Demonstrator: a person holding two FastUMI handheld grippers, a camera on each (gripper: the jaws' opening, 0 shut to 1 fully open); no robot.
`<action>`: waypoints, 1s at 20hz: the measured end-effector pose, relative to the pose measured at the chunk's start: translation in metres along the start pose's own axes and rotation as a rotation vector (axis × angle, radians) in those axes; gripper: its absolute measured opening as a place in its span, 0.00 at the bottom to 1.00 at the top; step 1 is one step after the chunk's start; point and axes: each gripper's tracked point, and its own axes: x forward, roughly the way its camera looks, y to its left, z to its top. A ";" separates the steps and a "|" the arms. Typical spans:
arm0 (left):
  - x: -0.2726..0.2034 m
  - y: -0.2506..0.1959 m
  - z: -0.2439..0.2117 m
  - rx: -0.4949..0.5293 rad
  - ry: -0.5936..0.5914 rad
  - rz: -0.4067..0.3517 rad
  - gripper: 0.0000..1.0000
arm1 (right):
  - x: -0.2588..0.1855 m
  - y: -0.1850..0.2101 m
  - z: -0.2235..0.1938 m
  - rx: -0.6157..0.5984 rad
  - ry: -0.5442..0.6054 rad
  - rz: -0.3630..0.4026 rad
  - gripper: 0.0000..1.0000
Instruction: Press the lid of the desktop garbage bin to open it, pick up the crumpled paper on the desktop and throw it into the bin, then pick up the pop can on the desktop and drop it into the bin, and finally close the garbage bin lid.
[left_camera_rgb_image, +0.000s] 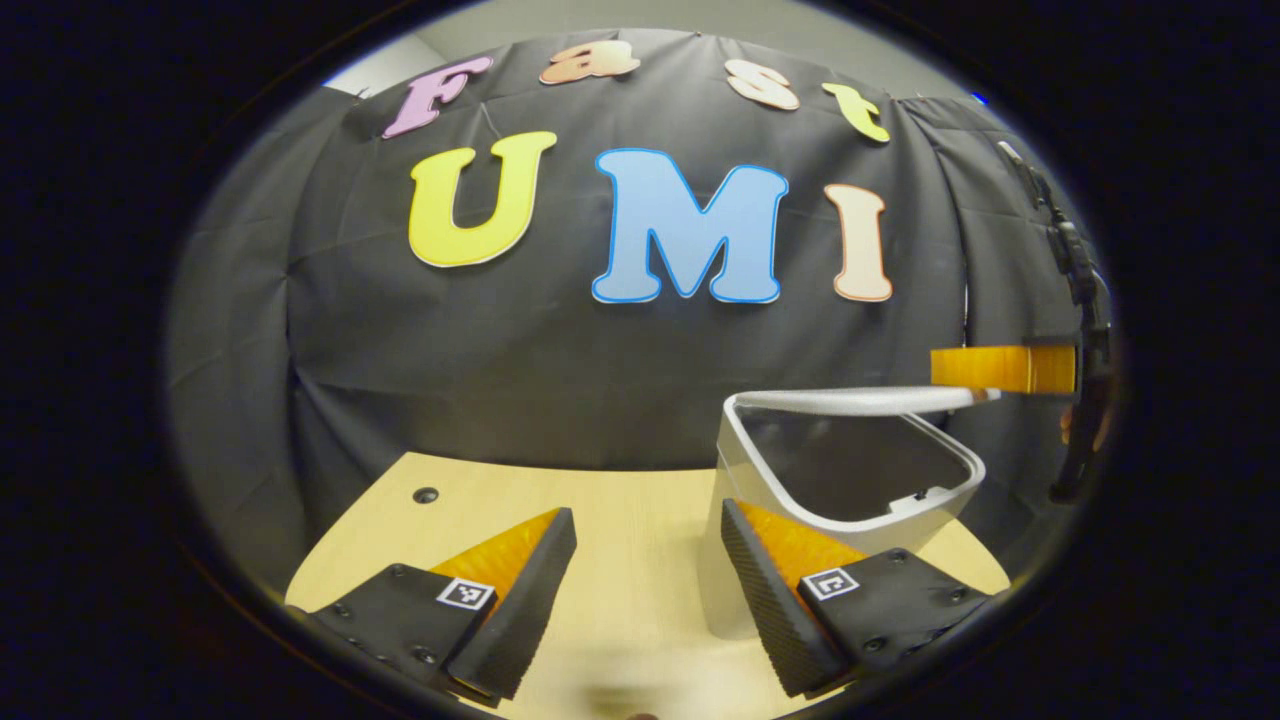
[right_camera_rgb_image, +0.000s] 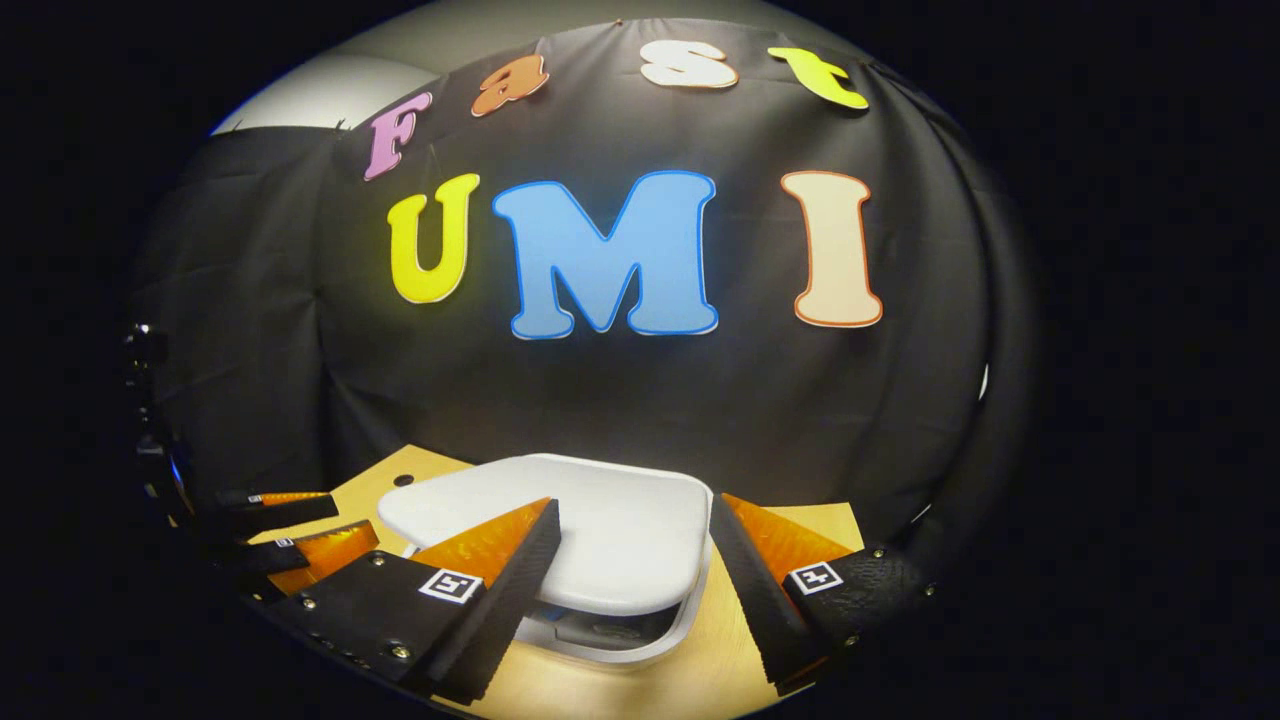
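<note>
Left gripper view: white desktop bin (left_camera_rgb_image: 850, 500) at right of centre, lid (left_camera_rgb_image: 860, 401) raised level above its rim.

Left gripper (left_camera_rgb_image: 648, 560) low in frame, fingers spread apart over the wooden desktop (left_camera_rgb_image: 620, 500), gripping nothing; right finger just in front of the bin's near wall. Right gripper (left_camera_rgb_image: 1000, 368) at far right edge, level with the lid's outer end, seemingly touching it; contact hard to confirm. Dark screw hole (left_camera_rgb_image: 426, 495) at the desktop's upper left. In the right gripper view, right gripper (right_camera_rgb_image: 632, 560) at bottom centre, fingers wide apart, hovering above the lid (right_camera_rgb_image: 600, 530), which sits partly lifted over the bin's rim (right_camera_rgb_image: 640, 645). Left gripper (right_camera_rgb_image: 300, 525) at lower left, fingers parted, beside the bin.
</note>
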 end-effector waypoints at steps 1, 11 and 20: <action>-0.001 0.001 0.000 -0.001 0.000 0.002 1.00 | 0.001 0.002 -0.004 -0.013 0.010 0.001 0.96; -0.004 0.007 -0.002 -0.009 0.001 0.004 0.90 | 0.004 0.033 -0.030 -0.038 0.079 0.083 0.96; -0.006 0.010 -0.003 -0.018 0.003 0.005 1.00 | 0.005 0.046 -0.042 -0.034 0.101 0.099 0.96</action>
